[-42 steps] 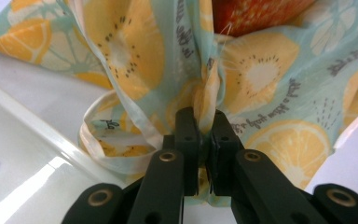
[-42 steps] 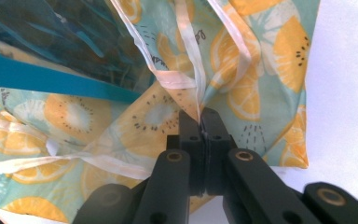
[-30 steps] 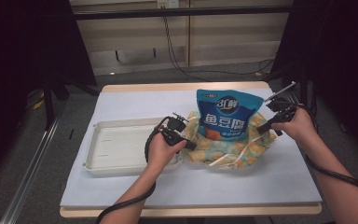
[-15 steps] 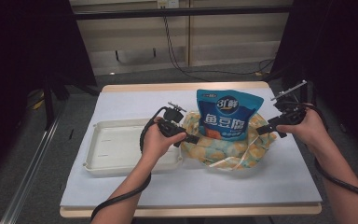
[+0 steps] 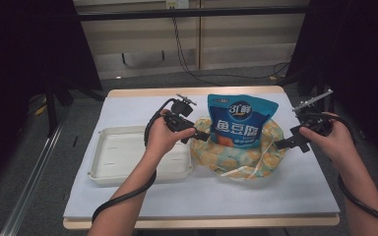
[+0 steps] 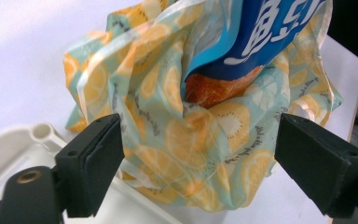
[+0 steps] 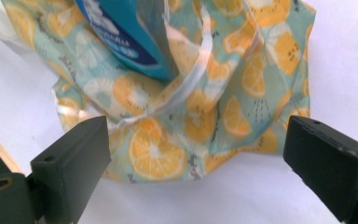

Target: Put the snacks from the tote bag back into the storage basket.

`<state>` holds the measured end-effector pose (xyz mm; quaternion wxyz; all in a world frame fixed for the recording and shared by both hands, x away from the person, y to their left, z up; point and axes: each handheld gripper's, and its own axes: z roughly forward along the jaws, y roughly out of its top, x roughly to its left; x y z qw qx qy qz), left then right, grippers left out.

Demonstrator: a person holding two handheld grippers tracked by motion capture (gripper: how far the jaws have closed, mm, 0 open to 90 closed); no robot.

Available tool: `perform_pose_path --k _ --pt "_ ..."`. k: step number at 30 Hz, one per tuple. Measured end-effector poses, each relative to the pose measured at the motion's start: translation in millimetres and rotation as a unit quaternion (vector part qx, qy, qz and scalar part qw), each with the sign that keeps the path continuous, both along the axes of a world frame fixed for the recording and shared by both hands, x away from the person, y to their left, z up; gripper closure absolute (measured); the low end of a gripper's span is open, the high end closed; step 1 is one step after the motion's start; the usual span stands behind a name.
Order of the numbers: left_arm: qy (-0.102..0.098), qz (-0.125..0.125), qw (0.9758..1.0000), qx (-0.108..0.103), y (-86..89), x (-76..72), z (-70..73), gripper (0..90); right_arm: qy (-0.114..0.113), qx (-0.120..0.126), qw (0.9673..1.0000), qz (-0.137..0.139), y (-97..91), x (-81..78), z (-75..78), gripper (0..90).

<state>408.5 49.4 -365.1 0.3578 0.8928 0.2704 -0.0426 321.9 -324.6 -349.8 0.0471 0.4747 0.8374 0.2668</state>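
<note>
1. Centre frame: blue foil snack pouch (image 5: pixel 241 122) stands upright inside crumpled orange-slice-print plastic bag (image 5: pixel 236 155) on white table cover (image 5: pixel 202 196).
2. Left gripper (image 5: pixel 201 136): jaws just been opening, spread, nothing pinched.
3. Right gripper (image 5: pixel 283 144): same, spread beside the bag.
4. Shallow white plastic tray (image 5: pixel 123 157), left of centre.

Your high view looks forward and down from above your side of the table (image 5: pixel 128 201). Each gripper view rides close on its gripper, facing inward along the jaws from left and right. All three share the fruit-print bag (image 5: pixel 236 157) (image 6: pixel 182 135) (image 7: pixel 205 112) holding the blue pouch (image 5: pixel 241 120) (image 6: pixel 265 32) (image 7: pixel 121 32).
</note>
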Motion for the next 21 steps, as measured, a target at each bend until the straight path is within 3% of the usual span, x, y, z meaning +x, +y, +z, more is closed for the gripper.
perform_pose_path --k 1,11,21 --pt "0.002 0.007 1.0 -0.002 -1.1 -0.2 1.4 14.1 -0.003 -0.005 1.0 0.003 0.4 -1.1 -0.1 7.2" --pt "-0.009 -0.022 0.9997 -0.001 -8.1 8.5 23.4 11.3 -0.014 -0.018 0.9997 0.007 -0.5 -17.5 1.5 6.9" --pt "-0.009 -0.027 0.9996 0.0 -14.3 13.9 39.5 10.6 -0.027 -0.014 0.9995 0.004 -2.5 -29.8 -7.5 6.8"
